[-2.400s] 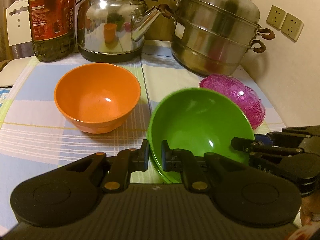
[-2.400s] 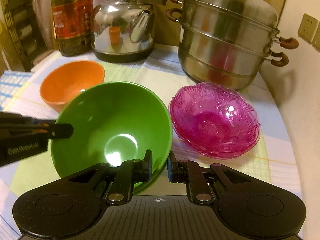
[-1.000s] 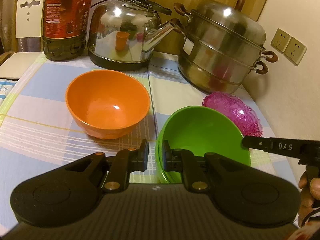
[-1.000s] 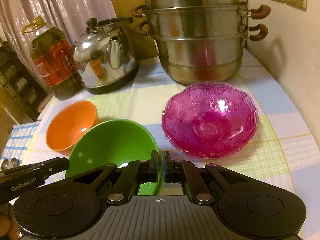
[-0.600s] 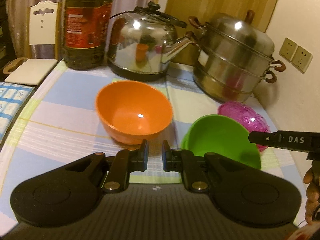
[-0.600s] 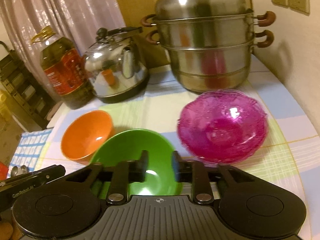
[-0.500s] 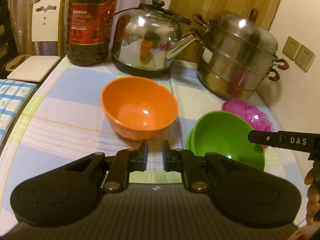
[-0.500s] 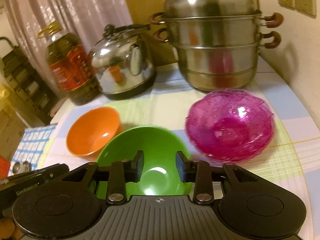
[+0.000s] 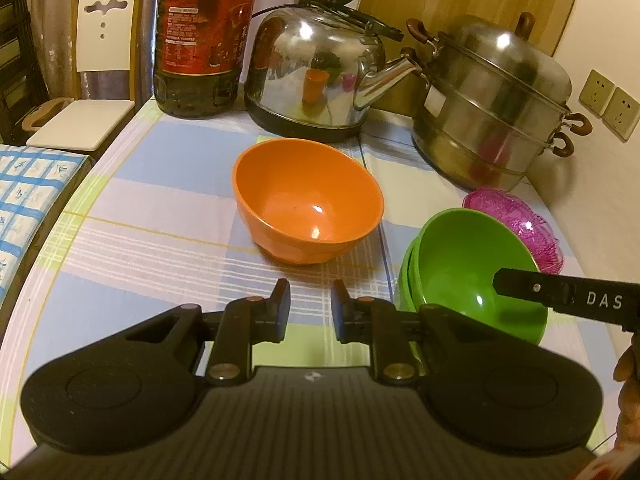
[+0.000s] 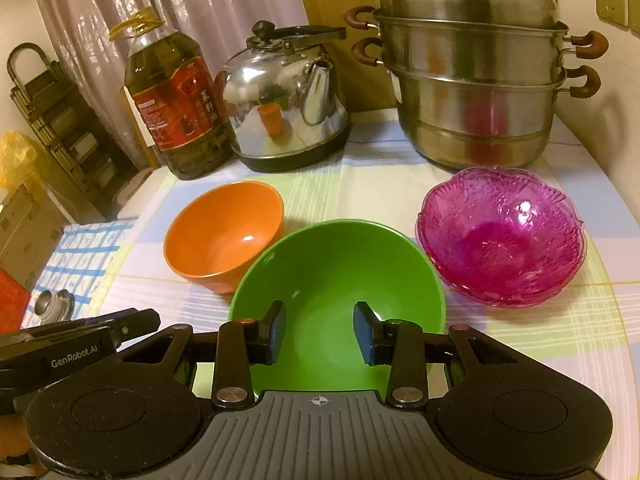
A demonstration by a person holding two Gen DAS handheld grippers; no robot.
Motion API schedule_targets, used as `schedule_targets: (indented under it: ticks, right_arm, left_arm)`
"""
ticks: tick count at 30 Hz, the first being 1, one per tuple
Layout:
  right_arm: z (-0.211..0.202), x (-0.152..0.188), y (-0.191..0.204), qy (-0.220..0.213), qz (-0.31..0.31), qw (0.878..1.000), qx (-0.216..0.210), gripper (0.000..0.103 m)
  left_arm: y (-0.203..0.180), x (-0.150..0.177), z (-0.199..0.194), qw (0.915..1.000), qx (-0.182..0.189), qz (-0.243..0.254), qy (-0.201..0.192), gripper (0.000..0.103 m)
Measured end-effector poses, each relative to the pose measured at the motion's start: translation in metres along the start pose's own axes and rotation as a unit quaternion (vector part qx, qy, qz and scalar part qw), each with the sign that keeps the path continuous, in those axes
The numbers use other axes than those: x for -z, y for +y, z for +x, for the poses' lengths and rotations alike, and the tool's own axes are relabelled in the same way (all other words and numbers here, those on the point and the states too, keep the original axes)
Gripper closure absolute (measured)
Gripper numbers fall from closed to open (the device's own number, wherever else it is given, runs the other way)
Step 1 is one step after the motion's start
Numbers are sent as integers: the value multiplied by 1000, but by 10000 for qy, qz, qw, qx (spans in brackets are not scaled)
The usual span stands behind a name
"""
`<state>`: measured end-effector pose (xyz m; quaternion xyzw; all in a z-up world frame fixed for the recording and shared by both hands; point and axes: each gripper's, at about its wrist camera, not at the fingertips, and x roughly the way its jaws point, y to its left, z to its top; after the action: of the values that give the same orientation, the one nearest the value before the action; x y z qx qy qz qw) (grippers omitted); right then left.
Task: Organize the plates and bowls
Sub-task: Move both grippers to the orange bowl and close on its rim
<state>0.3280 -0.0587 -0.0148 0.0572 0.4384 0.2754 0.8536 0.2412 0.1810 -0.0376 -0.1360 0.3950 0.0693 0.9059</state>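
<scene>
A green bowl (image 9: 472, 276) (image 10: 340, 272) rests on the checked tablecloth, and a second green rim shows under its left side. An orange bowl (image 9: 308, 200) (image 10: 224, 236) stands to its left, a pink glass bowl (image 9: 516, 220) (image 10: 500, 236) to its right. My left gripper (image 9: 310, 310) hangs over bare cloth in front of the orange bowl; its jaws are opening with nothing between them. My right gripper (image 10: 320, 332) is open above the green bowl's near side, its pads clear of the rim. One right finger (image 9: 560, 296) reaches over the green bowl.
At the back stand an oil bottle (image 9: 204, 36), a steel kettle (image 9: 316, 76) and a stacked steel steamer pot (image 9: 492, 108). A wall with sockets (image 9: 608, 98) bounds the right side. A white chair (image 9: 100, 80) and a blue checked cloth (image 9: 28, 196) lie beyond the table's left edge.
Both grippers, earlier shut on the green bowl's near rim, have let go and drawn back. The right jaws opened wide, the left slightly. The left gripper shifted left, toward the orange bowl.
</scene>
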Motion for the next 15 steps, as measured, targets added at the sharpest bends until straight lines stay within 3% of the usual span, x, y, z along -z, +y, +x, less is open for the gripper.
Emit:
schedule_targets:
  ticks: [9,15]
  right_arm:
    - [1,-7,13,-53,-189,9998,-45,64]
    - [7,-22,26,-148,-211,9995,-185,62]
  left_arm:
    - [1,-9,4,10000,-44,-9,-48,78]
    - [9,-30,5,9991,-247,-99,-333,70]
